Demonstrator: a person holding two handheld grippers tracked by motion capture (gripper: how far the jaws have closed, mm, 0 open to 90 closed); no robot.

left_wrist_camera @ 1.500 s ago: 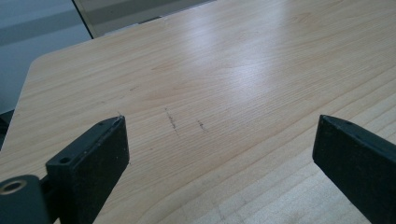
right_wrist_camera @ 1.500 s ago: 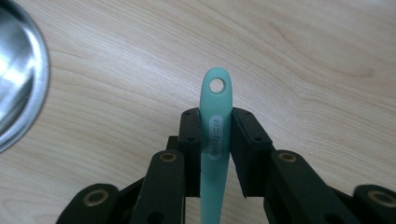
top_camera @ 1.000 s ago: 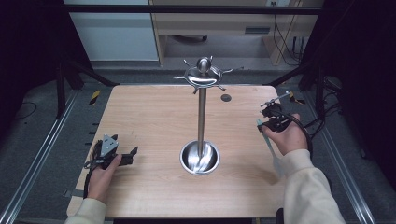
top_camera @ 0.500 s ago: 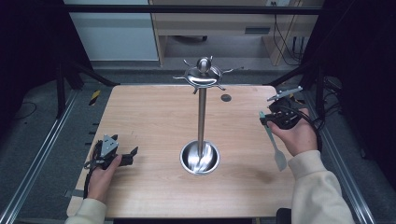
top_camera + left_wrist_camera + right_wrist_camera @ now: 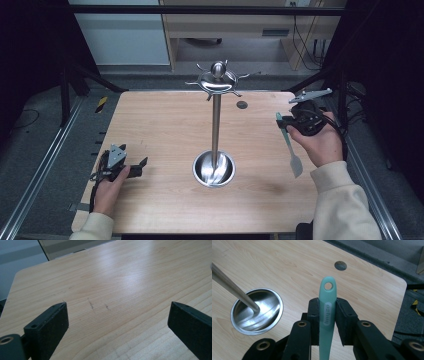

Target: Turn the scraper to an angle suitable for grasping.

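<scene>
right claw (image 5: pixel 327 315) clamped on teal spatula (image 5: pixel 326 312), handle between jaws | left claw (image 5: pixel 117 322) apart, over table (image 5: pixel 130 277)

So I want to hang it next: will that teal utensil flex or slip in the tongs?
The teal utensil looks like smooth plastic, so it could slip or pivot. The right tongs clamp its narrow handle, so the blade end may swing. It seems light and thin, probably slightly bendy.
</scene>
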